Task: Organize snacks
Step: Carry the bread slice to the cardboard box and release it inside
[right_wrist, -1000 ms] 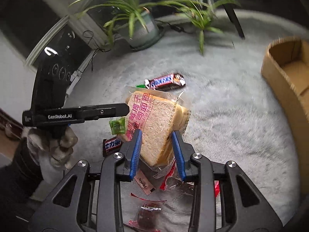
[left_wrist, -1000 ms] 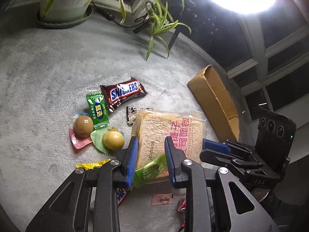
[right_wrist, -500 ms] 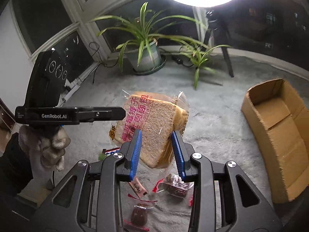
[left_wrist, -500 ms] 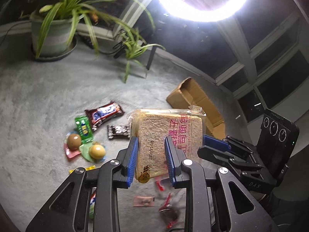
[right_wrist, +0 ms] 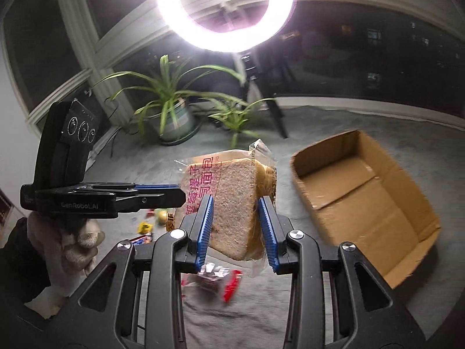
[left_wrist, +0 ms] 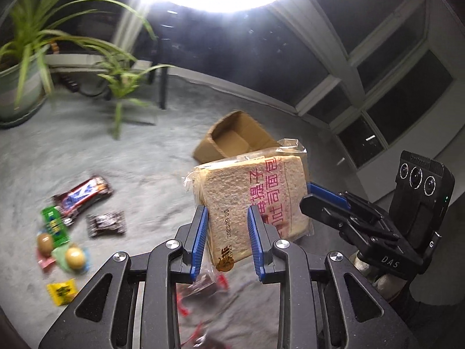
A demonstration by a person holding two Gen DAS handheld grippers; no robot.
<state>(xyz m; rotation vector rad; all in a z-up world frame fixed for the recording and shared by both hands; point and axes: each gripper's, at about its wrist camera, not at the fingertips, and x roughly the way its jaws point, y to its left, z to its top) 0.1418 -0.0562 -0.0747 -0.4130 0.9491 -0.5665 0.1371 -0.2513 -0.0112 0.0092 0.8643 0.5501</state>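
- Bagged sliced bread (left_wrist: 255, 203) hangs in the air above the grey carpet (left_wrist: 139, 157), printed face with pink characters toward the left wrist camera, sealed bag top up.
- Left tool (left_wrist: 227, 241) is clenched on the lower edge of the bread bag, blue pads pressing both sides of it; in the right wrist view it reaches in level from the left (right_wrist: 177, 193) to the same bag (right_wrist: 232, 203).
- Right tool (right_wrist: 236, 229) grasps the bread from the other side, its blue pads clamped on the slices; in the left wrist view it comes in from the right (left_wrist: 311, 192).
- A gloved hand (right_wrist: 72, 244) holds the left tool's handle.
- Directly under the bread, red-and-clear wrapped sweets (right_wrist: 215, 279) lie on the carpet, blurred.
- Further left on the carpet lie a yellow packet (left_wrist: 62, 290), two brown eggs in wrappers (left_wrist: 74, 257), a green packet (left_wrist: 53, 226), a small dark wrapped candy (left_wrist: 106, 223) and a Snickers bar (left_wrist: 82, 196), all apart from the bread.
- Open cardboard box (right_wrist: 360, 197) sits on the carpet right of the bread, with nothing visible inside.
- Beyond, a potted spider plant (right_wrist: 171, 116) stands near the windows, with a smaller plant (right_wrist: 235, 116) beside it.
- A ring light (right_wrist: 226, 8) on a stand glares overhead.
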